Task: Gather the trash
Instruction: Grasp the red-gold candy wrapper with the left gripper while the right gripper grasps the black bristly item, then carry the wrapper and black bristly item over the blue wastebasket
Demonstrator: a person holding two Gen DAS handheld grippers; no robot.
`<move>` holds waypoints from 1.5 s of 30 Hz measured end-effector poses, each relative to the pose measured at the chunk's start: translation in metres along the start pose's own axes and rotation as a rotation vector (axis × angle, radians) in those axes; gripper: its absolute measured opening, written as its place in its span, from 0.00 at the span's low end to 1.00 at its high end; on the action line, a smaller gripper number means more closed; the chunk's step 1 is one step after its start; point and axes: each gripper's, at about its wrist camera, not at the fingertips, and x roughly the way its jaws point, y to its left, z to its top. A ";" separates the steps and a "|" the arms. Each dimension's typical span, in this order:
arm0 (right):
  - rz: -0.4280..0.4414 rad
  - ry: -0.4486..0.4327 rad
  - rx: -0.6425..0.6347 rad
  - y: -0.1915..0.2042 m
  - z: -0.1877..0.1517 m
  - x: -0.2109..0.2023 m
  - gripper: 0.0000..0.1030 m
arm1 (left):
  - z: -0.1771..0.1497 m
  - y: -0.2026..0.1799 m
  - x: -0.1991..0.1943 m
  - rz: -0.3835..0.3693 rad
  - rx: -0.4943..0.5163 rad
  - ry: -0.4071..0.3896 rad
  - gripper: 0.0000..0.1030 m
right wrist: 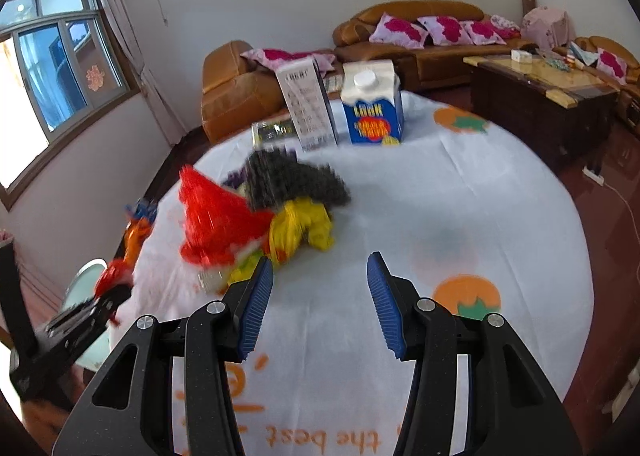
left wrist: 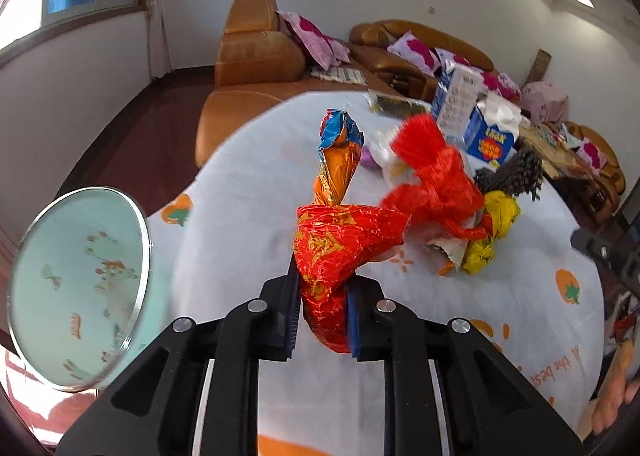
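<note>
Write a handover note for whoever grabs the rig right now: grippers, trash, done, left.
Left hand-held gripper: shut on the red foil wrapper, over the table's near-left edge.
Right hand-held gripper: open, empty, over bare tablecloth.
Bin: pale green, off the table's left edge.
Done: wrapper gripped, not yet binned.
Left: red net bag, yellow bag, black mesh, two cartons behind.

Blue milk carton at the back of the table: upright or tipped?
Upright. The blue milk carton stands on its base on the tablecloth, white cap on top.

Brown leather sofas (right wrist: 416, 43), floral cushions (right wrist: 398, 31)
</note>
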 end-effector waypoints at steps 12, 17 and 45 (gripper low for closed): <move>-0.011 0.046 -0.024 0.027 0.038 0.070 0.60 | 0.012 0.032 -0.035 0.053 -0.034 -0.080 0.18; -0.016 0.065 0.005 0.018 0.035 0.074 0.24 | 0.010 0.039 -0.037 0.054 -0.044 -0.079 0.18; 0.221 0.007 -0.195 0.137 -0.023 -0.016 0.20 | -0.014 0.104 -0.078 0.188 -0.128 -0.119 0.18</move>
